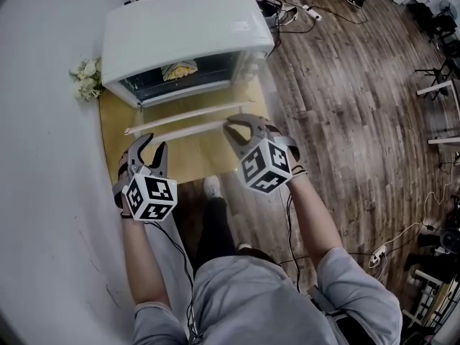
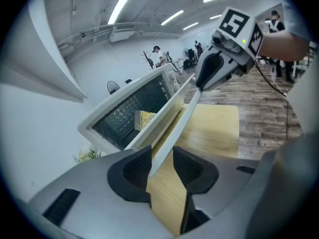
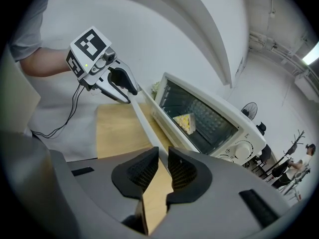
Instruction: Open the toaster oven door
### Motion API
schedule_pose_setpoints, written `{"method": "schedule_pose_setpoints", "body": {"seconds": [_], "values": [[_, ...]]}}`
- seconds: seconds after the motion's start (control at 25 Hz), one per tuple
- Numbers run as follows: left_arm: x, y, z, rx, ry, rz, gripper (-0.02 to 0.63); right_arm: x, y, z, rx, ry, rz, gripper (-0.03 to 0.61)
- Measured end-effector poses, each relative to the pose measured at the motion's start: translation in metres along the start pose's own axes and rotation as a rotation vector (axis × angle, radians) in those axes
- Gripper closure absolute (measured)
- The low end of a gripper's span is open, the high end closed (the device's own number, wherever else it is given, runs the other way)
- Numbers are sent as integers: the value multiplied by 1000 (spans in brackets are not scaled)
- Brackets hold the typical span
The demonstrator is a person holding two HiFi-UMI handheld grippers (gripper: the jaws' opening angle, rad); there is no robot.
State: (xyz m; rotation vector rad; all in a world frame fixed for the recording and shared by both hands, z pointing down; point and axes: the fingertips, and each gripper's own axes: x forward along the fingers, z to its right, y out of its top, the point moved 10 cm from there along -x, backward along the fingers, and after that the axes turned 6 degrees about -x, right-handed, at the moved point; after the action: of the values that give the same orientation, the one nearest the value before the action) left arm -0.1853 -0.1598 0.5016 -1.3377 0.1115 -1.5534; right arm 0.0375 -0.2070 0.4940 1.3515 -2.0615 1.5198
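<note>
The white toaster oven point(image 1: 180, 27) stands on a small wooden table point(image 1: 194, 160), its glass door tilted partly down. The door's white handle bar point(image 1: 187, 130) runs between my two grippers. My left gripper point(image 1: 152, 144) is at the bar's left end. In the left gripper view the bar's tip point(image 2: 154, 158) lies between the jaws, and a gap shows beside the right pad. My right gripper point(image 1: 233, 126) is at the right end, and its jaws point(image 3: 163, 168) are closed tight on the bar point(image 3: 144, 126). A yellow food slice point(image 3: 185, 121) sits inside.
A white wall runs along the left, with a small bunch of flowers point(image 1: 86, 77) beside the oven. Wooden floor point(image 1: 345, 106) with cables and a power strip lies to the right. The person's legs are below the table's front edge.
</note>
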Motion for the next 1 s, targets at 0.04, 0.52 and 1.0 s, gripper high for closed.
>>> {"method": "schedule_pose_setpoints", "body": {"seconds": [0.04, 0.52, 1.0], "values": [[0, -3, 3, -5, 1, 2, 485, 0, -3, -3, 9, 1, 2, 528], [4, -39, 33, -96, -24, 22, 479, 7, -33, -39, 123, 1, 18, 552], [15, -69, 51, -319, -27, 63, 500, 21, -61, -70, 217, -48, 40, 557]]}}
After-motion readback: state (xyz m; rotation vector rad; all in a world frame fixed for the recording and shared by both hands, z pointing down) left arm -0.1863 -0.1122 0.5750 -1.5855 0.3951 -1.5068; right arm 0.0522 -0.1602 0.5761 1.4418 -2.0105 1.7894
